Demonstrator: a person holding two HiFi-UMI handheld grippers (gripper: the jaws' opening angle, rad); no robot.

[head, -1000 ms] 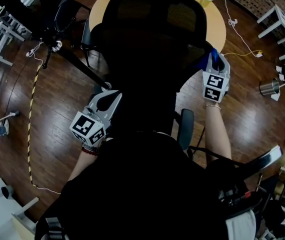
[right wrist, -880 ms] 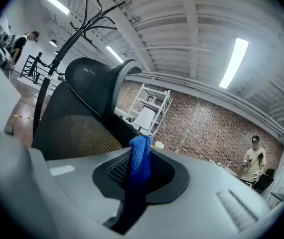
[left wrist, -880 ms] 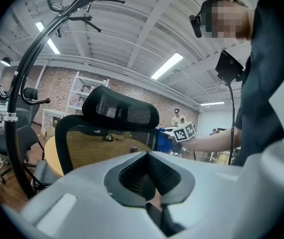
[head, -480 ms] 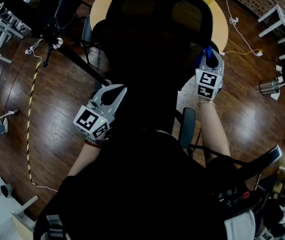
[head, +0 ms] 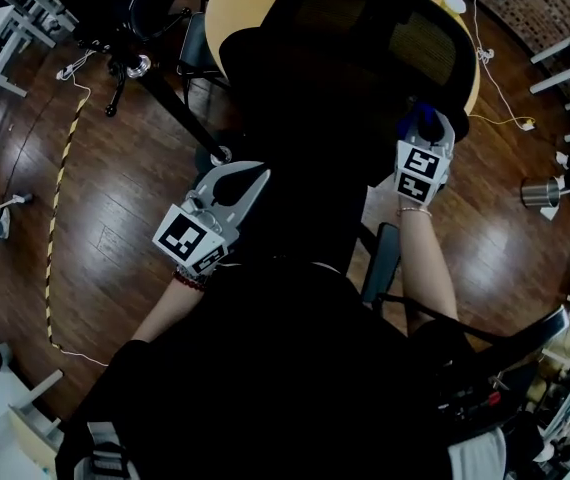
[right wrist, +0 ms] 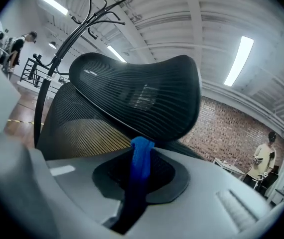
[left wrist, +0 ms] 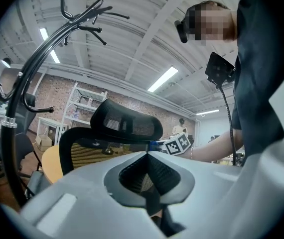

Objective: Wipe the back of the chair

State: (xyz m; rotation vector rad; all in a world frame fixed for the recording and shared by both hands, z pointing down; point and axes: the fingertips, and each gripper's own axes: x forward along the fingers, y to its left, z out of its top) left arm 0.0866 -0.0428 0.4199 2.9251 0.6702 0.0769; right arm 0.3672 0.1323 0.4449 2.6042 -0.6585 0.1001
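Head view: a person stands behind a black mesh chair [head: 305, 138], with one tool at each side of its back.
Chair: its back faces the person, with the headrest [right wrist: 142, 93] on top. A round yellow worktop [head: 223, 13] lies beyond it, and a wooden floor [head: 105, 218] below.
Left hand-held gripper [head: 255, 175]: the jaws are closed tip to tip with nothing between them. It is held low at the left edge of the chair's back; contact cannot be told.
Right hand-held gripper [head: 427, 120]: the jaws are clamped on a blue cloth [right wrist: 141, 158], whose end sticks up past the tips.
Cloth position: at the right edge of the chair's back, just under the headrest.
Left gripper view: a black coat stand [left wrist: 25, 88] rises left of the chair.
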